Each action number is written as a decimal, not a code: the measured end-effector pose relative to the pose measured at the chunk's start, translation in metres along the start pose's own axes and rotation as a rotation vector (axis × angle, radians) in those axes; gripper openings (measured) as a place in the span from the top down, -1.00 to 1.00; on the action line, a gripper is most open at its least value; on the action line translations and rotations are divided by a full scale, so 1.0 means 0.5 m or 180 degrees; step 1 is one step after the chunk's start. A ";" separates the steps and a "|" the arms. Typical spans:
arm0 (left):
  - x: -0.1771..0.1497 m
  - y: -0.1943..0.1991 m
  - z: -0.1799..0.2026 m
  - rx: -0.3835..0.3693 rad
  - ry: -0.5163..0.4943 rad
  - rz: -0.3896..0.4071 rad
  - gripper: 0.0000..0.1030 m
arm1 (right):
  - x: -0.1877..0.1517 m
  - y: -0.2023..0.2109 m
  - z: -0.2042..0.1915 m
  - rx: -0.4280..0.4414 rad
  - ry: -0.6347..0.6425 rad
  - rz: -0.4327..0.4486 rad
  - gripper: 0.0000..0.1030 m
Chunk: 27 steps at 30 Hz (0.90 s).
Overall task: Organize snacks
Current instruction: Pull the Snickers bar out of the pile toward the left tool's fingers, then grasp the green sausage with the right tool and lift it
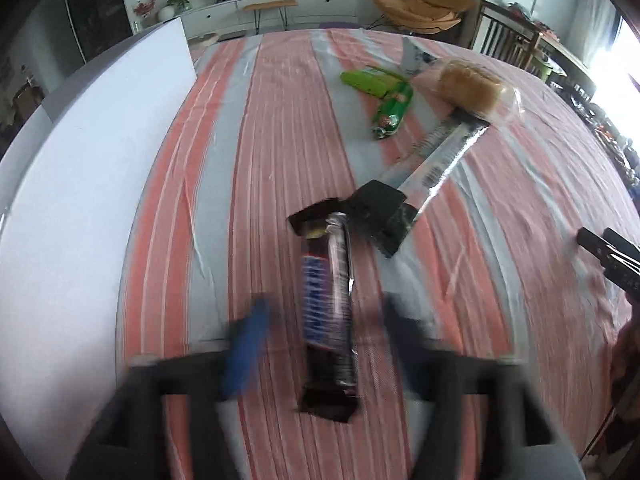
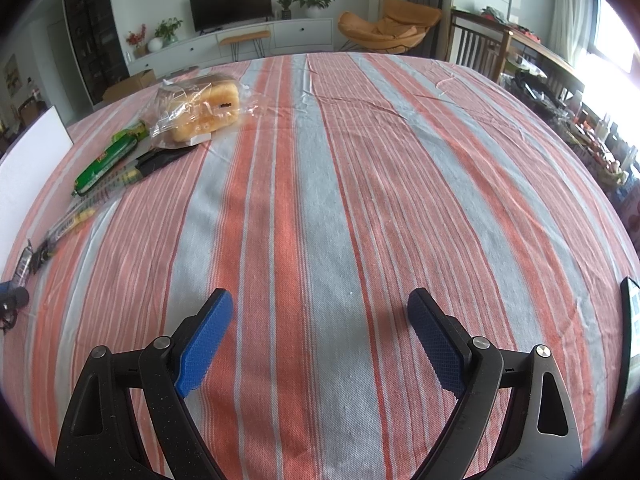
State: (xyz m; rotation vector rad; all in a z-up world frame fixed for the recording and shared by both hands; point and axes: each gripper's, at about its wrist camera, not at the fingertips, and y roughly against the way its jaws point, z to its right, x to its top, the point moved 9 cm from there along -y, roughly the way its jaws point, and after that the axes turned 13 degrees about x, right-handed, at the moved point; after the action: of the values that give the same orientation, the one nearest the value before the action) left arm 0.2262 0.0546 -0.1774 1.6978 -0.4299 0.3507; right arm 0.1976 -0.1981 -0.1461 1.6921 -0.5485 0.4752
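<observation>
Striped tablecloth (image 2: pixel 320 200), Snickers bar (image 1: pixel 328 312) only in left view, seemingly loose between spread fingers (image 1: pixel 244 344), right gripper (image 2: pixel 320 336) empty, wide.

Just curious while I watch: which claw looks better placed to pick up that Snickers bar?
Left, probably. The Snickers bar lies right between the open left claw fingers, untouched. The right claw is open over bare striped tablecloth, with the snacks far off to its side.

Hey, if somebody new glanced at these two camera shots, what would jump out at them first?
Probably the chocolate bar lying lengthwise between the open, blurred fingers of the left gripper, on the striped tablecloth. Next, the bagged bread at the far left of the right wrist view, beside a green snack packet.
</observation>
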 end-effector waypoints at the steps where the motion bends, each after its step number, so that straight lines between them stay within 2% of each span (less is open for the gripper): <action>1: 0.004 -0.007 -0.005 0.0001 0.0048 0.0009 -0.58 | 0.000 0.000 0.000 0.0001 0.0000 0.0000 -0.78; 4: 0.016 -0.016 -0.019 -0.0003 0.0174 0.0098 -0.64 | 0.000 0.000 0.000 0.0002 -0.0001 0.0001 -0.78; 7: 0.021 -0.025 -0.023 0.0055 0.0127 0.0159 -0.73 | 0.000 0.000 0.001 -0.0004 -0.0007 -0.0001 -0.78; 8: 0.022 -0.030 -0.024 0.0104 0.0076 0.0181 -0.84 | 0.000 0.000 0.000 -0.0004 -0.0007 -0.0001 -0.78; 11: 0.019 -0.036 -0.035 0.0118 0.0161 0.0240 -0.99 | 0.000 0.000 0.000 -0.0004 -0.0008 -0.0001 -0.78; 17: 0.019 -0.032 -0.036 0.0141 0.0191 0.0414 -1.00 | -0.001 0.000 0.001 -0.0005 -0.0008 -0.0002 -0.78; 24: 0.017 -0.032 -0.036 0.0146 0.0192 0.0414 -1.00 | -0.001 -0.003 -0.006 0.0002 0.0024 -0.0025 -0.82; 26: 0.017 -0.032 -0.036 0.0142 0.0195 0.0414 -1.00 | 0.001 -0.005 -0.010 -0.0065 0.0061 -0.0121 -0.78; 27: 0.018 -0.032 -0.037 0.0140 0.0196 0.0413 -1.00 | 0.008 0.000 -0.020 -0.0189 0.0085 -0.0161 -0.78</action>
State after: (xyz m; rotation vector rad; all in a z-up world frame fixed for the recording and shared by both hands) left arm 0.2417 0.0742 -0.1843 1.7012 -0.4913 0.5091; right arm 0.2005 -0.1885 -0.1421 1.6368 -0.4947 0.4404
